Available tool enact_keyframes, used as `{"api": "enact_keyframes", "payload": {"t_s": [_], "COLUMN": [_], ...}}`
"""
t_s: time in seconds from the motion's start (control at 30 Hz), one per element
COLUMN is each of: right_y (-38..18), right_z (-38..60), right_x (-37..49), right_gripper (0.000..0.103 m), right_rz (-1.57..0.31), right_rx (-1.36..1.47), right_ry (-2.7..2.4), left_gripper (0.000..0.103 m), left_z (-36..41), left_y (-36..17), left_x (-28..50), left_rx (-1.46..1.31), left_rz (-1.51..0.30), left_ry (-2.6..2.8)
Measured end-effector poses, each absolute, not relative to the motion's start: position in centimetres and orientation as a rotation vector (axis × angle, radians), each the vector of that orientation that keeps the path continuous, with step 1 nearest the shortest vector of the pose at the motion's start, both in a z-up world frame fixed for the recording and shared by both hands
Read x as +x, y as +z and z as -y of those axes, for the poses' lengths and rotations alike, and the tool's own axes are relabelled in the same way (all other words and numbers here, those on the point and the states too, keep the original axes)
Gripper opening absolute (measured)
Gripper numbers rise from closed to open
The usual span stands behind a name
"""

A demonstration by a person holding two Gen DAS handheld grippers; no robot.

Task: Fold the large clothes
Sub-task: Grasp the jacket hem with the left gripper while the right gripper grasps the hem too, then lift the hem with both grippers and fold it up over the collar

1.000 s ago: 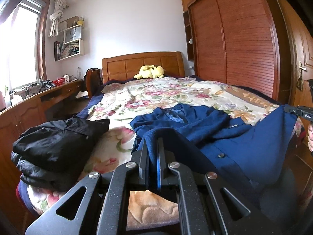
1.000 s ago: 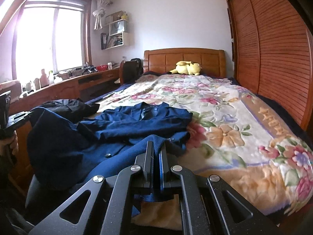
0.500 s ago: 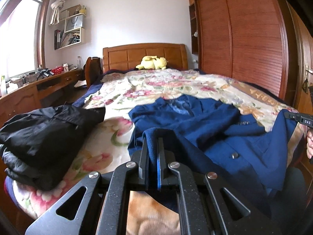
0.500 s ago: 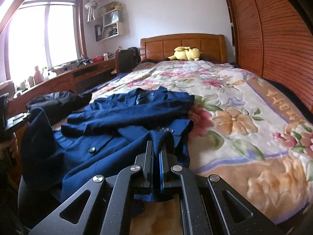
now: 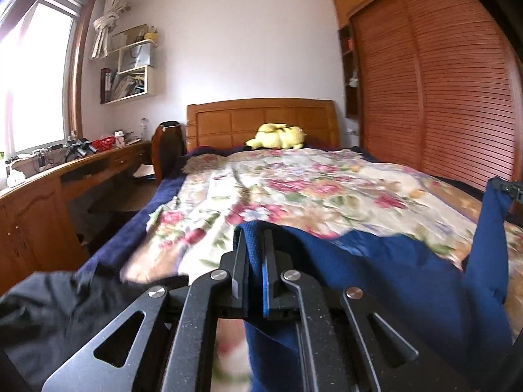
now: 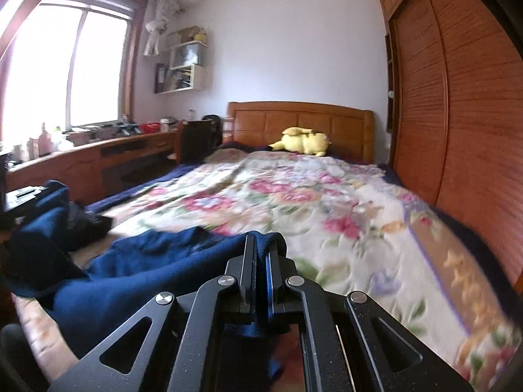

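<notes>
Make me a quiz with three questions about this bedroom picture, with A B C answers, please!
1. Where is the yellow plush toy?
A. On the desk
B. At the head of the bed, by the headboard
C. On the wall shelf

2. What colour is the garment that both grippers hold?
A. Dark blue
B. Red
C. White

3. How is the left gripper?
A. Wide open over the blanket
B. Shut on the blue cloth
C. Holding the toy

Answers:
1. B, the toy lies just in front of the wooden headboard.
2. A, the cloth stretched between the left and the right gripper is dark blue.
3. B, blue cloth is pinched between its closed fingers.
</notes>
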State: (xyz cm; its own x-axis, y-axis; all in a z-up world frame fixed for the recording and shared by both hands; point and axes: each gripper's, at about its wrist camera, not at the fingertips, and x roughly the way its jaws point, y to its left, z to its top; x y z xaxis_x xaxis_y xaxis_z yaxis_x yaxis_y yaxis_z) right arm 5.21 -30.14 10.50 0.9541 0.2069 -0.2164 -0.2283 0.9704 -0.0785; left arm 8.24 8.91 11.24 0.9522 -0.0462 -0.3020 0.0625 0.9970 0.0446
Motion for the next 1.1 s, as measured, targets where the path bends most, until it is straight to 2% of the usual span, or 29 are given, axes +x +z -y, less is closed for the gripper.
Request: {"api": "enact_keyframes", "payload": {"t_s": [0.13, 0.3, 0.5, 0.53, 0.57, 0.67, 0.73, 0.77, 0.8, 0.9, 1.1], "right_y": [9.9, 6.0, 4.1, 4.1, 4.1, 4.7, 5.1, 5.4, 5.6, 5.6, 2.9], "right_z": [29.2, 27.8, 26.0, 26.0, 25.8, 26.9, 27.4, 27.6, 27.8, 28.3, 28.7], "right_x": [15.4, 26.3, 31.0, 31.3, 31.6, 30.0, 29.2, 28.3, 27.4, 23.9, 16.3], "right_gripper": [0.004, 0.004, 0.004, 0.004, 0.005, 0.013, 0.03, 0.048, 0.06, 0.064, 0.065], "right_rz": [-0.288, -0.437, -0.517, -0.526, -0.538, -0.547, -0.539, -0.532, -0.524, -0.502, -0.528], "right_rx": [-0.12, -0.128, -0.118, -0.129, -0.145, -0.191, -0.2, -0.188, -0.173, -0.145, -0.132], "right_ry": [0.127, 0.052, 0.085, 0.084, 0.076, 0.041, 0.031, 0.043, 0.06, 0.093, 0.158], "left_gripper": [0.006, 0.006, 0.007, 0.013, 0.024, 0.039, 0.04, 0.04, 0.041, 0.041, 0.041], "left_z": [-9.7, -9.6, -9.4, -9.6, -9.9, -10.3, -10.5, -10.5, -10.5, -10.4, -11.6], "left_y": [10.3, 7.2, 4.1, 3.8, 3.6, 3.7, 3.9, 3.9, 3.8, 2.8, 0.1], "left_x": [15.1, 21.5, 23.6, 23.4, 23.0, 21.9, 20.6, 19.4, 18.6, 14.7, 8.0], "left_rx": [0.085, 0.127, 0.126, 0.113, 0.097, 0.058, 0.045, 0.047, 0.048, 0.056, -0.006], "left_rz": [-0.348, -0.433, -0.515, -0.521, -0.529, -0.558, -0.572, -0.575, -0.578, -0.6, -0.642], "left_ry": [0.004, 0.033, 0.005, -0.014, -0.03, -0.054, -0.072, -0.074, -0.082, -0.099, -0.128]}}
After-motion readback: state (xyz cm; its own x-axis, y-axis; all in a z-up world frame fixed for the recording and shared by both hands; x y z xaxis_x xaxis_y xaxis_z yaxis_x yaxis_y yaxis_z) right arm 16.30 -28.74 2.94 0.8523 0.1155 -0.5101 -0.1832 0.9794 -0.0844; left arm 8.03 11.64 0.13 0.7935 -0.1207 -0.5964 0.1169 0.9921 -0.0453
